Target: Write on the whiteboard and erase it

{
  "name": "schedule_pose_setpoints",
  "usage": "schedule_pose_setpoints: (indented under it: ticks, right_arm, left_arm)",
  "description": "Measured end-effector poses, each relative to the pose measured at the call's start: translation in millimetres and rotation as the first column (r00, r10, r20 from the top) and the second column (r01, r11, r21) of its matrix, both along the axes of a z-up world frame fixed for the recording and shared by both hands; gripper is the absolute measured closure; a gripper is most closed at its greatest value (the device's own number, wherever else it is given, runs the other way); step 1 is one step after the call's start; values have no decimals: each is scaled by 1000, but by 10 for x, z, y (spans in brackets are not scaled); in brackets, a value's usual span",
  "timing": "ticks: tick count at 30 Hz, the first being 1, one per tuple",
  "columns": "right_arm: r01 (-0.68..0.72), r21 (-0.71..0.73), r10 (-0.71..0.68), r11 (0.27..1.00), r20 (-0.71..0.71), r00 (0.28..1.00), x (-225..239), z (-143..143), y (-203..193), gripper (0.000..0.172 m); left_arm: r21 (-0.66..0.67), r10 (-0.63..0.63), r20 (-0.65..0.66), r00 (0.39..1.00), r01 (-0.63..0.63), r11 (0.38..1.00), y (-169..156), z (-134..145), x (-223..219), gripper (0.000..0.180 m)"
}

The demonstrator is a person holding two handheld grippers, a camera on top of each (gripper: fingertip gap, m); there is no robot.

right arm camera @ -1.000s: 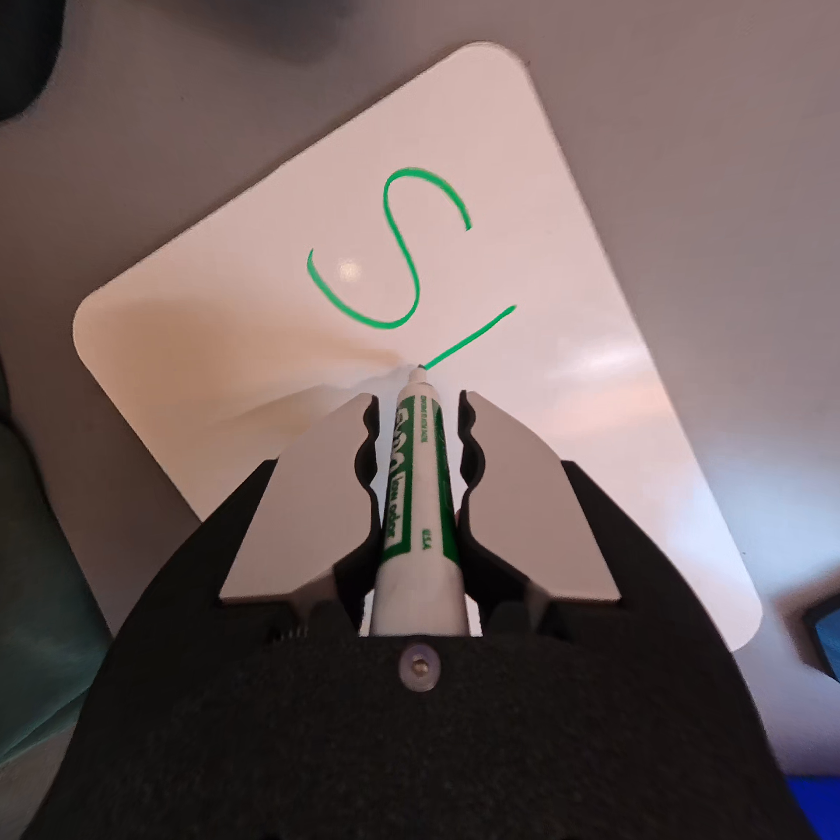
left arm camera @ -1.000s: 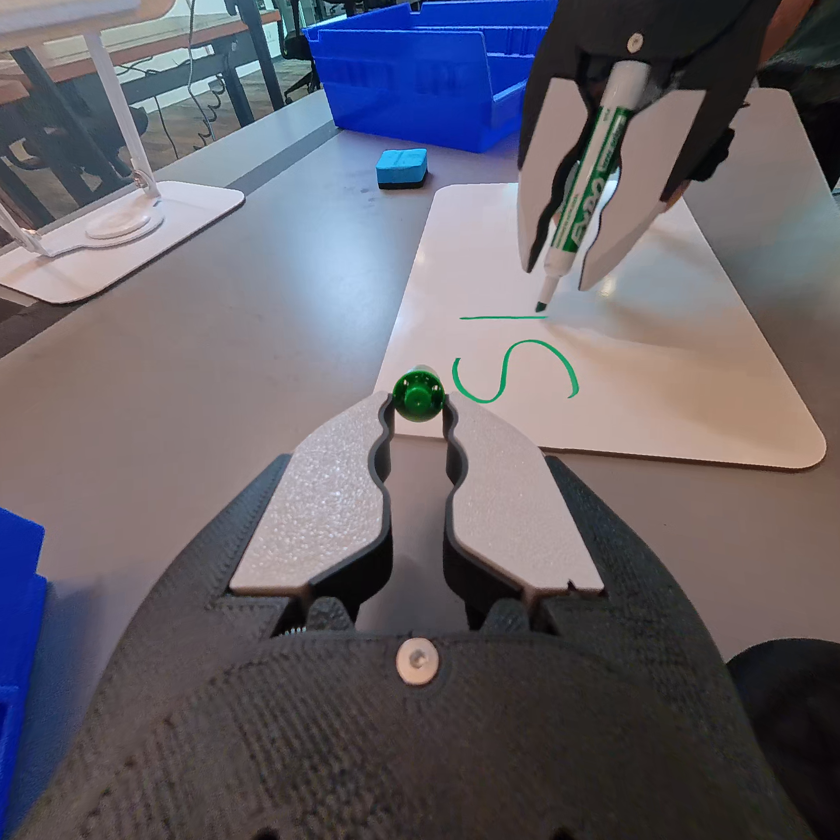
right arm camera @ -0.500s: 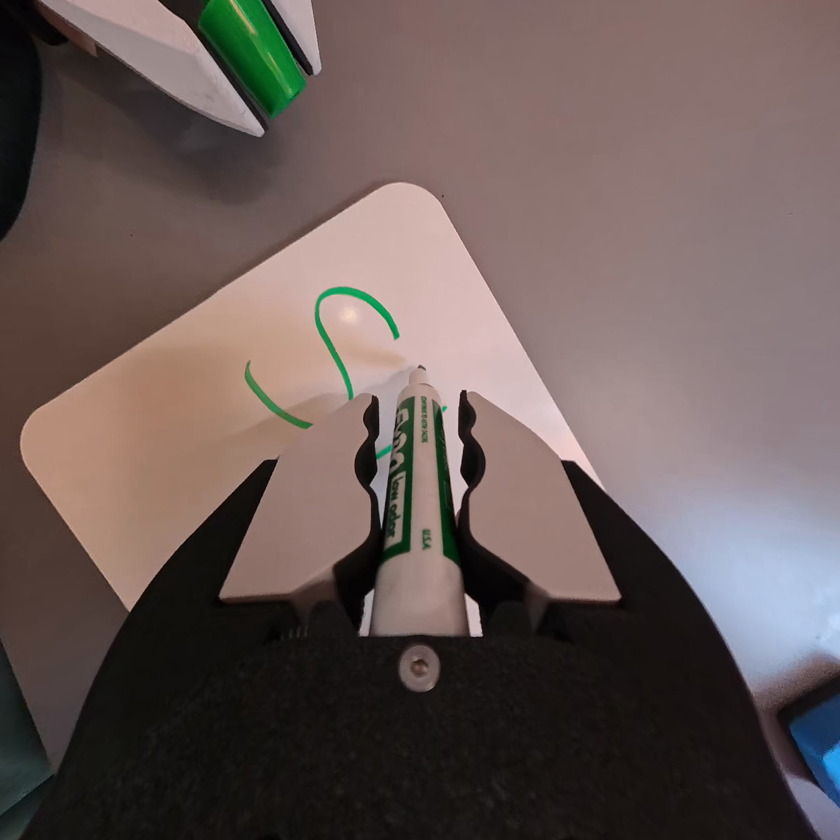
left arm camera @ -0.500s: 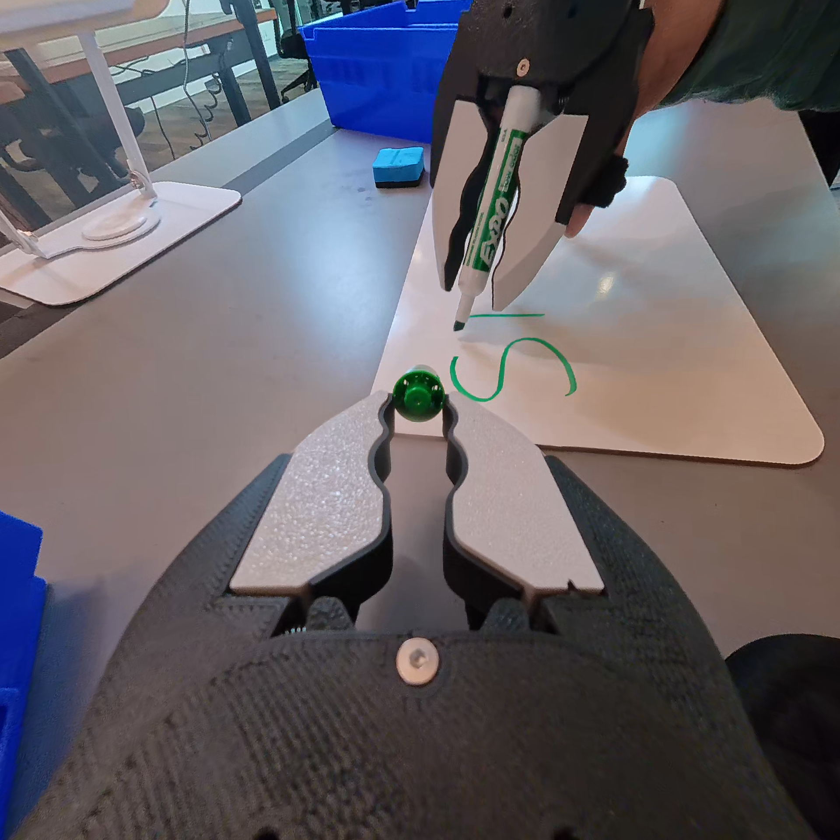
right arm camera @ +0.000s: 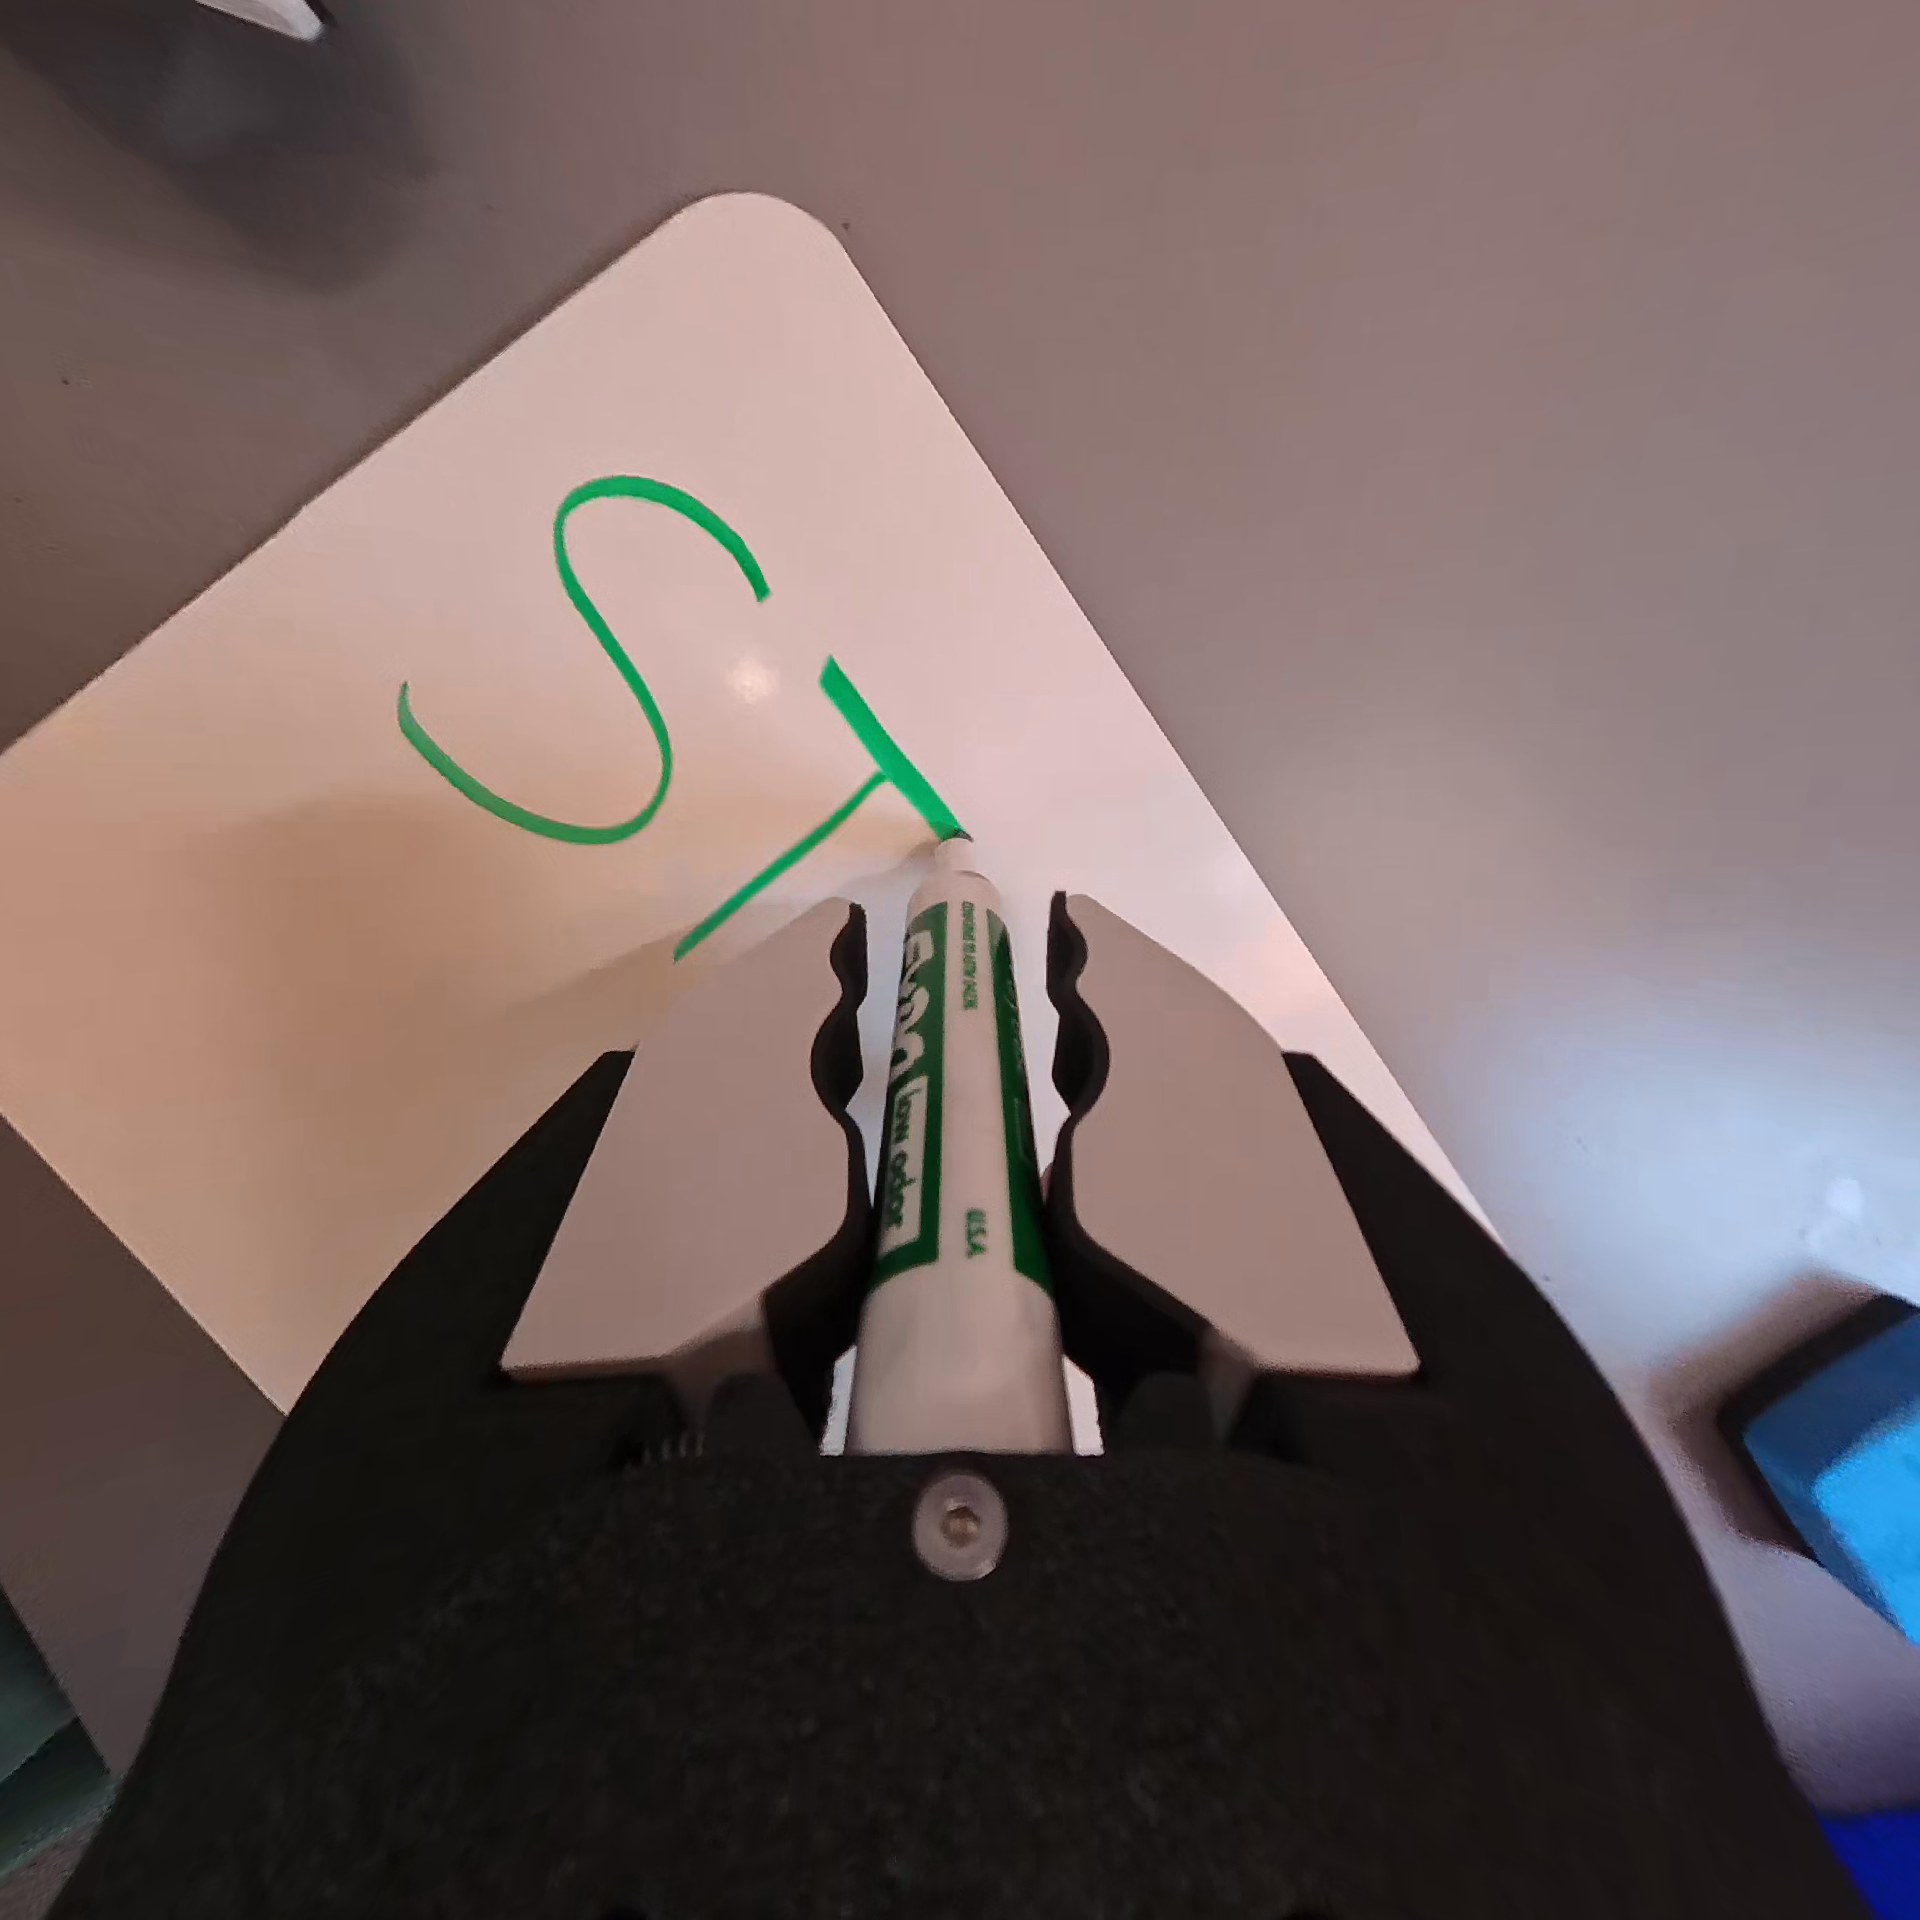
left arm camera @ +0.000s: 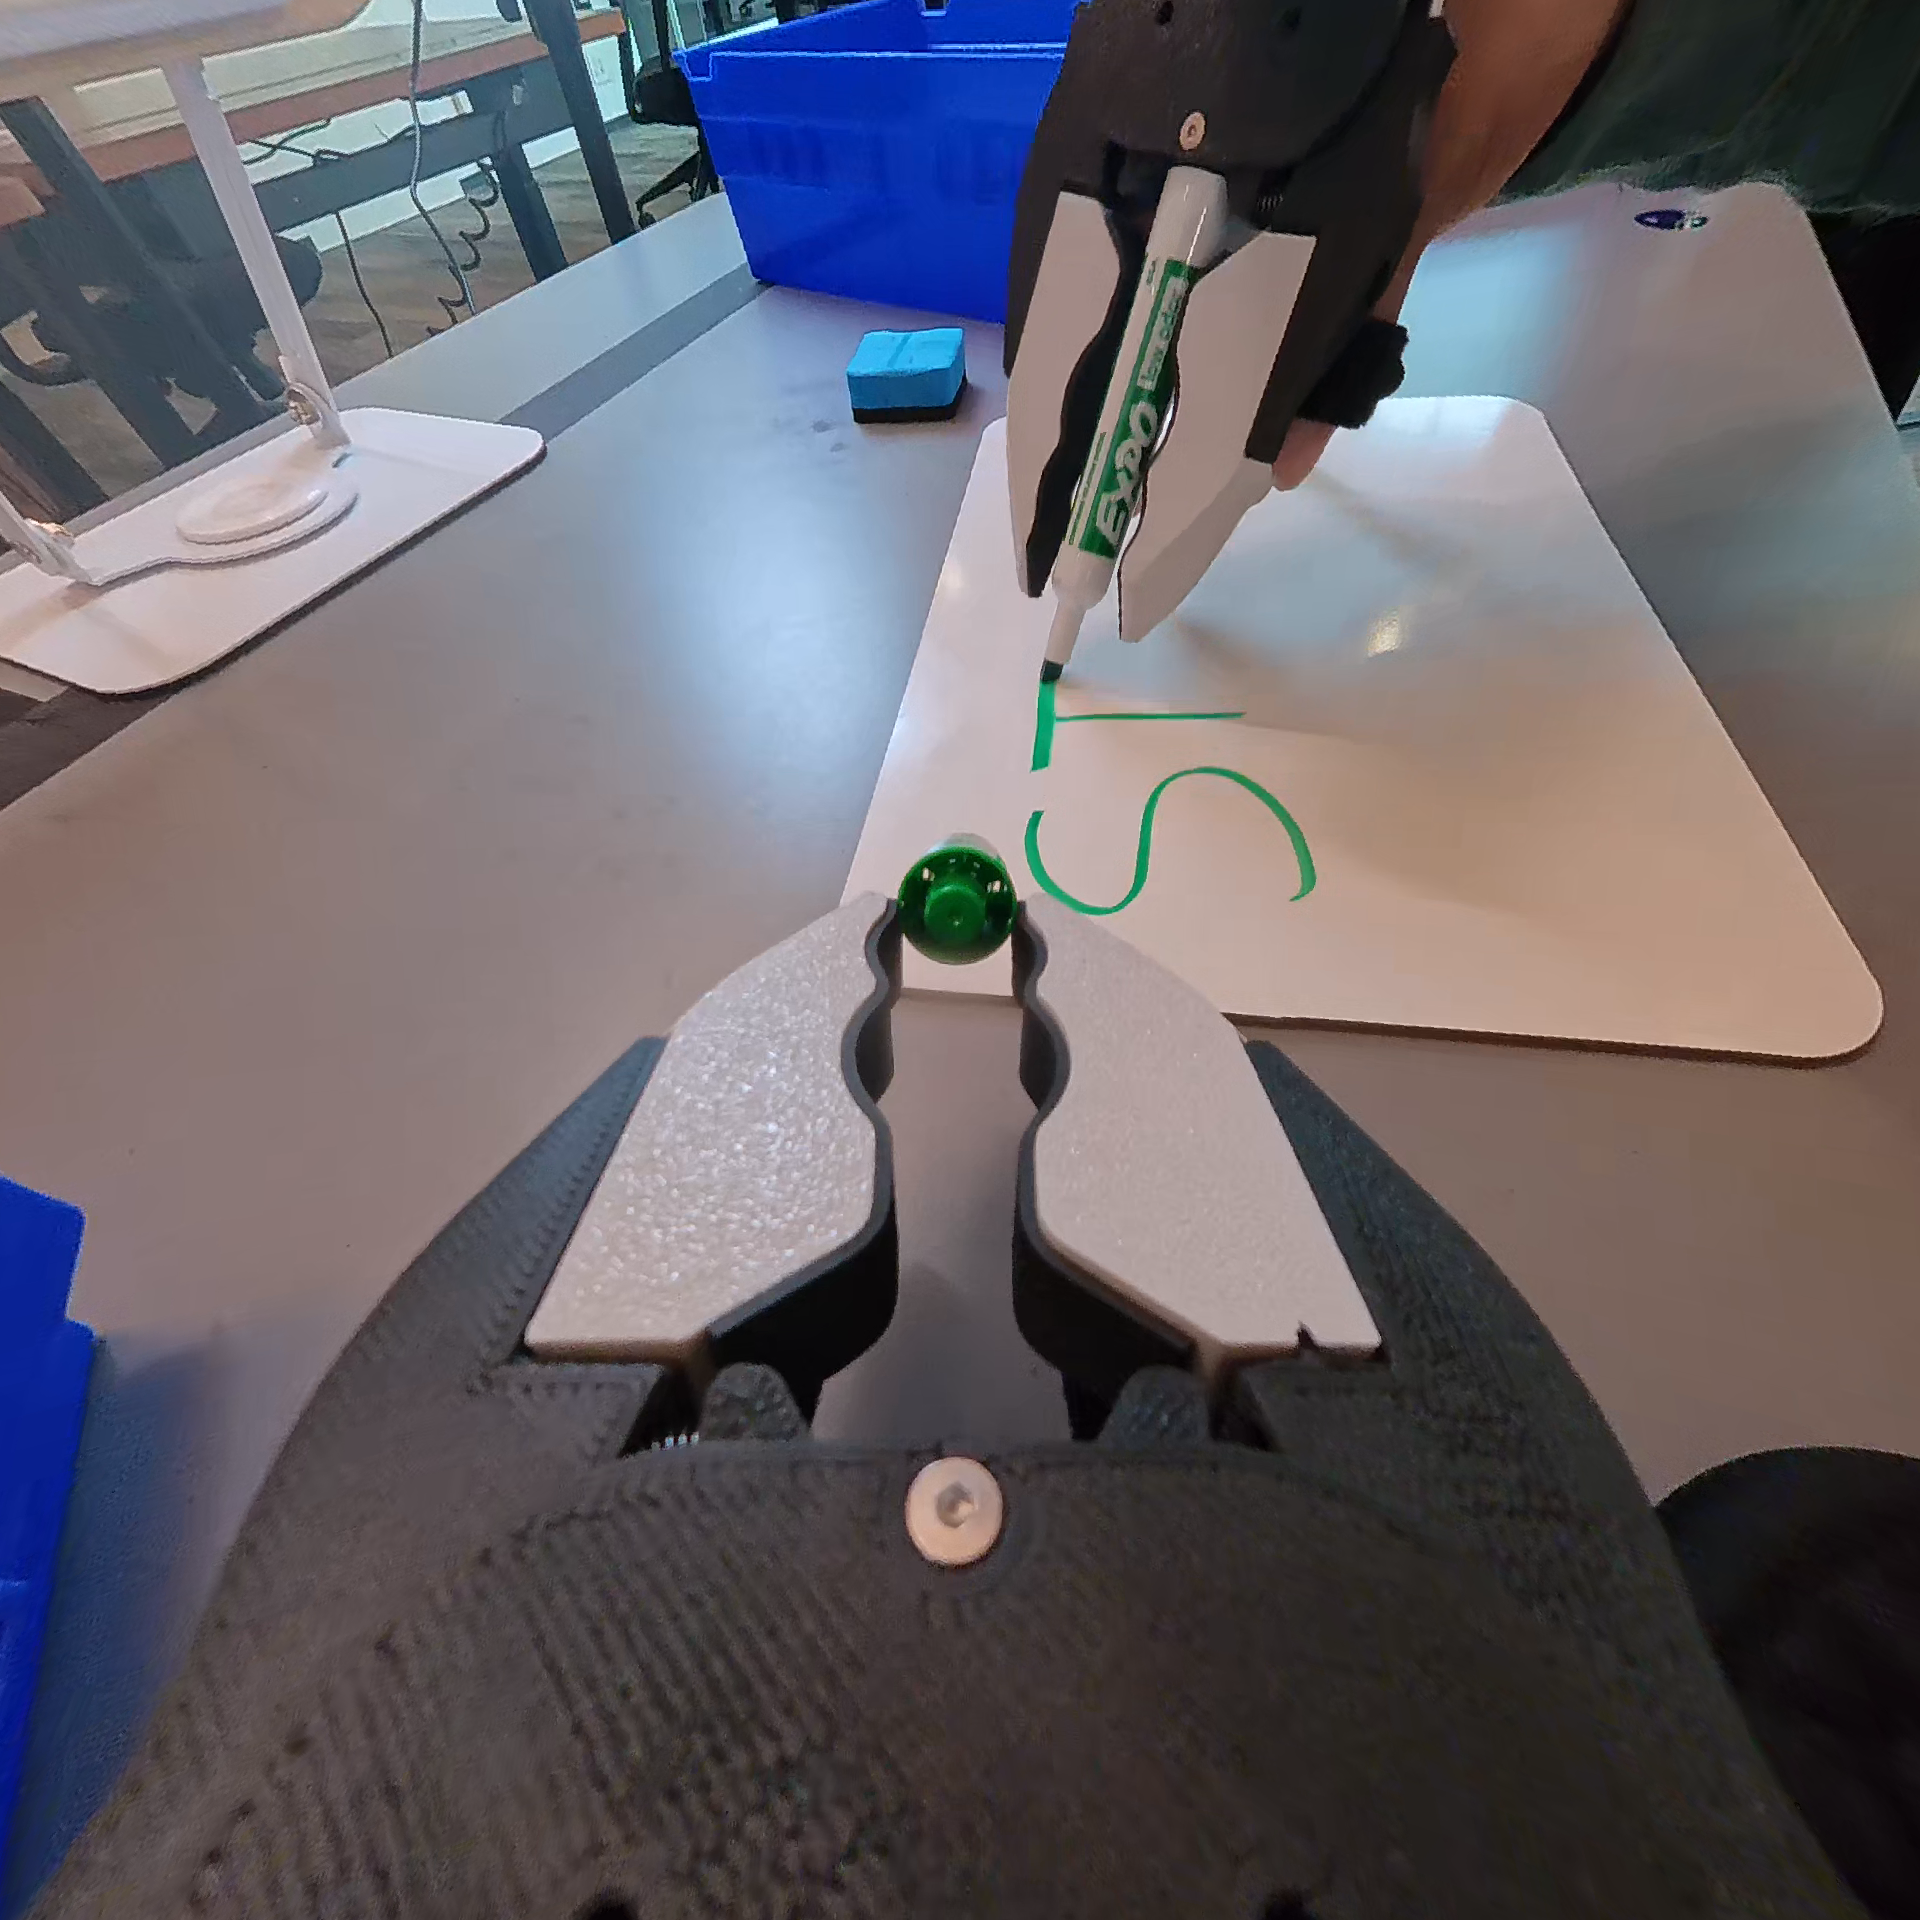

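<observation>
A white whiteboard lies on the grey table and bears green marks: a curved stroke and two straight strokes that meet. My right gripper is shut on a green-and-white marker. The marker's tip touches the board at the far end of the short thick stroke. In the left wrist view the right gripper hangs over the board's left part with the marker pointing down. My left gripper is shut on the green marker cap, just off the board's near left corner.
A blue eraser lies on the table beyond the board's far left corner; it also shows in the right wrist view. A blue bin stands behind it. A white lamp base sits at the far left. Another blue bin's edge is near left. About 15 cm separates my left fingertips from my right. My right tips are roughly 20 cm from the blue eraser.
My right gripper finished the long thin stroke, moved to its left end and drew a short thick stroke across it. My left gripper and the cap have not moved.
</observation>
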State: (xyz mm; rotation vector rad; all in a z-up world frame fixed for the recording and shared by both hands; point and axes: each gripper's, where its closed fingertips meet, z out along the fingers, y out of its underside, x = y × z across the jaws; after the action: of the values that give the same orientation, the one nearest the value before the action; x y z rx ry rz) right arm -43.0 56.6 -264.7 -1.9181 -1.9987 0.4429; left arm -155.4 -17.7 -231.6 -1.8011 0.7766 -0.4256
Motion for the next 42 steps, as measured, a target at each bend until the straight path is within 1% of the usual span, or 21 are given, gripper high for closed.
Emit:
schedule_pose_setpoints:
  ticks: [3,7,13,19,28,34,39,42]
  right_arm:
    - [12,-8,-13,1000,-22,1000,21,13,15,137]
    - [16,7,-16,1000,-43,999,66,105,40,137]
    - [39,4,-39,999,-23,999,217,47,70,137]
    - [27,7,-27,1000,-31,999,140,51,58,137]
    - [9,21,-9,1000,1,1000,82,6,66,137]
    - [-23,5,23,1000,45,999,175,6,-57,137]
    - [-59,-18,60,998,93,994,397,11,-269,137]
    - [-53,-7,54,999,118,992,530,14,-271,137]
  left_arm:
    - [0,2,2,1000,-2,1000,4,1,-2,160]
    - [0,6,5,1000,-6,1000,8,4,-10,161]
    - [-1,1,1,1000,-1,1000,5,0,-2,160]
    - [-1,3,2,1000,-3,1000,7,1,-4,160]
    - [-3,-1,4,1000,1,1000,3,2,-5,160]
    - [-4,0,3,1000,0,1000,2,1,-6,160]
    - [-5,0,3,1000,0,1000,3,0,-7,161]
    - [-5,0,2,1000,0,1000,3,-1,-7,161]
